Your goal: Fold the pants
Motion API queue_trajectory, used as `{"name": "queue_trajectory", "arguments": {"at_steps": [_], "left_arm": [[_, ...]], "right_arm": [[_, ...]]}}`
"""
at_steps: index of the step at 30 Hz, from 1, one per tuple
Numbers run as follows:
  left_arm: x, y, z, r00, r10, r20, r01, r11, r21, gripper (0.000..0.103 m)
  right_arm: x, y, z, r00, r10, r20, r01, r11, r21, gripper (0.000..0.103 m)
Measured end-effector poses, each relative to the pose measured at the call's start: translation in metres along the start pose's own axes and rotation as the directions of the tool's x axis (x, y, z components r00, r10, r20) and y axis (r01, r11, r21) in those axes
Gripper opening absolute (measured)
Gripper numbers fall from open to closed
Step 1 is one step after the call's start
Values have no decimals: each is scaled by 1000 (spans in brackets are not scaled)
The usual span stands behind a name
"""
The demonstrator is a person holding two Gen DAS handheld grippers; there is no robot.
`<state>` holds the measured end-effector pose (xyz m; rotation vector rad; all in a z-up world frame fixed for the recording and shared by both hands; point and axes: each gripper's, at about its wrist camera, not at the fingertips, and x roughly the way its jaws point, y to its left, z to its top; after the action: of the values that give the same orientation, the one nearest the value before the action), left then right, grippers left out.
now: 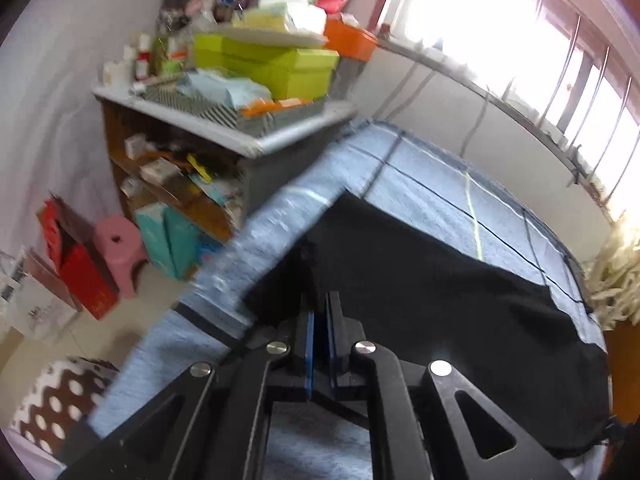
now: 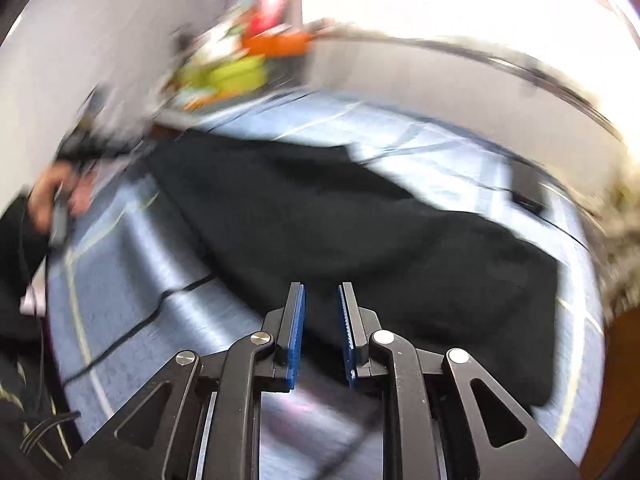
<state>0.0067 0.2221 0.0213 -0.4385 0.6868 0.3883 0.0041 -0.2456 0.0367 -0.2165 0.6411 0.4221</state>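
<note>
Left wrist view: the black fabric pants (image 1: 440, 280) lie spread on the pale blue quilted bed (image 1: 432, 176), 1 corner reaching towards the cluttered grey shelf unit (image 1: 256, 140); the left hand-held gripper (image 1: 320, 312) has its blue pads almost together, seemingly pinching the near hem, though dark cloth hides the contact.

Right wrist view, blurred: the right hand-held gripper (image 2: 321, 304) stands parted over the pants' near edge, nothing clamped; folding looks barely begun, every fold remaining.

Blown-out daylight from the window (image 1: 500, 40), strong fisheye bending at edges, heavy motion blur in right wrist view
</note>
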Motion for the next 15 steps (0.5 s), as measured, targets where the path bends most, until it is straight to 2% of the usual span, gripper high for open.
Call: {"name": "queue_trajectory", "arguments": {"at_steps": [2, 4, 6, 7, 8, 10, 13, 14, 15], "left_arm": [[-9, 2, 3, 999, 12, 31, -11, 1000, -18, 8], [-15, -5, 5, 999, 9, 51, -9, 1000, 4, 8], [-23, -22, 2, 997, -39, 63, 35, 998, 59, 8], [-25, -33, 0, 996, -74, 56, 68, 993, 95, 8], [-27, -47, -4, 993, -114, 40, 107, 984, 140, 9], [-27, -75, -16, 982, -190, -9, 187, 956, 224, 9], [-20, -119, -40, 954, -273, -122, 299, 888, 350, 12], [-17, -132, -50, 945, -287, -158, 327, 862, 386, 12], [-15, -141, -56, 939, -295, -178, 344, 845, 410, 12]], "right_arm": [[-6, -30, -7, 995, -104, -7, 104, 989, 105, 18], [-12, -60, -17, 982, -183, -38, 187, 956, 228, 19], [-17, -89, -29, 971, -228, -74, 239, 905, 351, 35], [-21, -99, -35, 968, -238, -82, 250, 878, 408, 50], [-23, -110, -39, 969, -232, -80, 242, 852, 464, 52], [-20, -122, -44, 977, -194, -87, 210, 820, 533, 52], [-4, -128, -45, 986, -109, -124, 161, 804, 573, 52], [-3, -127, -43, 990, -83, -110, 132, 806, 577, 46], [-5, -123, -42, 990, -96, -108, 141, 811, 568, 38]]}}
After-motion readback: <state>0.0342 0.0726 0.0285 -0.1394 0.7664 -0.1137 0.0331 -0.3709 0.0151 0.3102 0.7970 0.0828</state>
